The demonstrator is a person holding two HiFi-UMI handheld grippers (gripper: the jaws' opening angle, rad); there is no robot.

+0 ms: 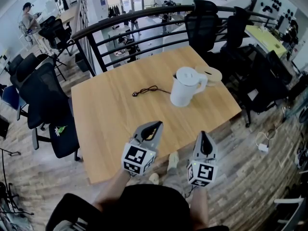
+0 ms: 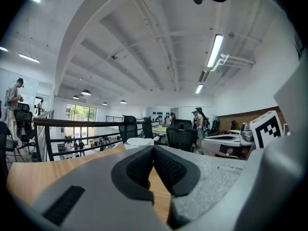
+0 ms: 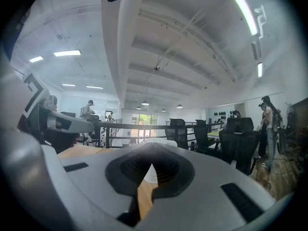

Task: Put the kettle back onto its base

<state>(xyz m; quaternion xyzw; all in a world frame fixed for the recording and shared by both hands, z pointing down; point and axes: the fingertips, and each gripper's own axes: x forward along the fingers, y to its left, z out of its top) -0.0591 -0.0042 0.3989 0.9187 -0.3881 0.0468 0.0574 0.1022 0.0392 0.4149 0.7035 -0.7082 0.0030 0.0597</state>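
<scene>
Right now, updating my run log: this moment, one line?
kettle: on table beside bare base | left gripper: shut, empty | right gripper: shut, empty

No text, label or number can be read anywhere.

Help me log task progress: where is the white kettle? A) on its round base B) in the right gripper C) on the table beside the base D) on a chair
C: the kettle stands on the table, with the round base bare just beside it.
</scene>
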